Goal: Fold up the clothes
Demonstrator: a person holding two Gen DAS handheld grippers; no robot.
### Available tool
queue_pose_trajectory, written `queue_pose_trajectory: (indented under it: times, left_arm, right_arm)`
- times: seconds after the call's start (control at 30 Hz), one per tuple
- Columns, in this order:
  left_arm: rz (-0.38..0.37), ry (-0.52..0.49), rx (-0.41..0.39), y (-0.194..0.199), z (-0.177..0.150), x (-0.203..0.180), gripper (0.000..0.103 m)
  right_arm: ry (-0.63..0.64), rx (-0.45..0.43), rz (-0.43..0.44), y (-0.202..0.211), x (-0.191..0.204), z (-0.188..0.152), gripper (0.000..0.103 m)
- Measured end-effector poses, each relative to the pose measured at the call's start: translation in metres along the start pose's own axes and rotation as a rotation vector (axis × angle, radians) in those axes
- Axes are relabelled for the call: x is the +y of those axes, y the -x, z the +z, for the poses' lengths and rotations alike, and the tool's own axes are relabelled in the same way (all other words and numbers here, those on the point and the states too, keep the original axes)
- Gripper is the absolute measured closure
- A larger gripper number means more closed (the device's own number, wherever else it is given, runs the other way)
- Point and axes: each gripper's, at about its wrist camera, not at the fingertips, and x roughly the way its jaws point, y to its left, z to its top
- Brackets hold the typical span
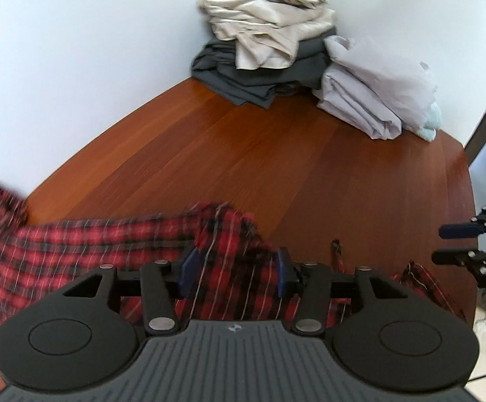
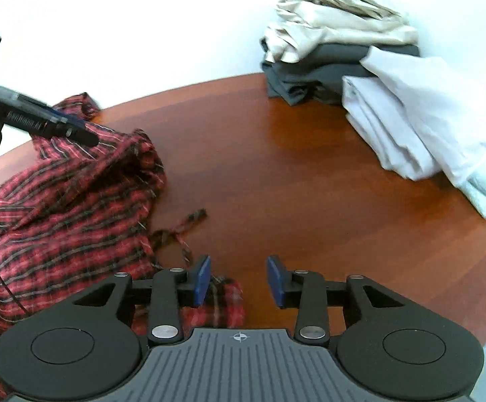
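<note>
Plaid shirt [image 1: 75, 251], red and black, lies rumpled on the wooden table [image 1: 276, 174], and that's clearly the piece being folded right now. Left claw [image 1: 236, 271] hangs over it with its jaws about halfway apart; a raised ridge of the cloth runs up between the blue pads [image 1: 187, 273], but I can't see either pad actually pinching it, so my read is it's loose in there rather than gripped. Right claw [image 2: 238, 281] is also partly spread, jaws narrower than the left's, with a small corner of the plaid sitting just under and behind its left pad and bare wood ahead of it (looks more like hovering than holding). A thin plaid tie or strap [image 2: 179, 231] trails out onto the wood just ahead and left of that claw. Well beyond both claws, against the white wall, sits the done stuff: a beige bundle [image 1: 266, 16] on top of a dark grey folded garment [image 1: 259, 80], with a white folded pile [image 1: 377, 93] beside it. Makes sense to park those far back so the near stretch stays free for spreading. I'd guess the shirt needs flattening before any real fold happens.
</note>
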Motion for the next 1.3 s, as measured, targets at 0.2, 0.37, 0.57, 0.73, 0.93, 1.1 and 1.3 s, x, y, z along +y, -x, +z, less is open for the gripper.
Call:
queue_pose_trajectory:
  times: [0.2, 0.37, 0.57, 0.73, 0.93, 1.1, 1.3]
  left_arm:
    - [0.058, 0.107, 0.013, 0.04, -0.041, 0.034, 0.048]
    - [0.119, 0.207, 0.03, 0.074, -0.085, 0.066, 0.048]
    - [0.181, 0.313, 0.035, 0.1, -0.119, 0.088, 0.048]
    - [0.182, 0.336, 0.068, 0.092, -0.129, 0.097, 0.048]
    - [0.142, 0.278, 0.116, 0.059, -0.126, 0.093, 0.043]
    - [0.091, 0.243, 0.149, 0.031, -0.117, 0.093, 0.043]
    - [0.026, 0.215, 0.178, 0.007, -0.117, 0.089, 0.044]
  right_arm:
    - [0.065, -0.012, 0.121, -0.014, 0.016, 0.032, 0.063]
    - [0.115, -0.015, 0.229, -0.035, 0.029, 0.066, 0.063]
    - [0.154, 0.019, 0.289, -0.068, 0.033, 0.103, 0.063]
    - [0.24, 0.064, 0.34, -0.095, 0.041, 0.131, 0.063]
    - [0.341, 0.104, 0.38, -0.131, 0.054, 0.162, 0.064]
    - [0.387, 0.162, 0.424, -0.167, 0.063, 0.183, 0.064]
    - [0.381, 0.255, 0.456, -0.203, 0.067, 0.186, 0.094]
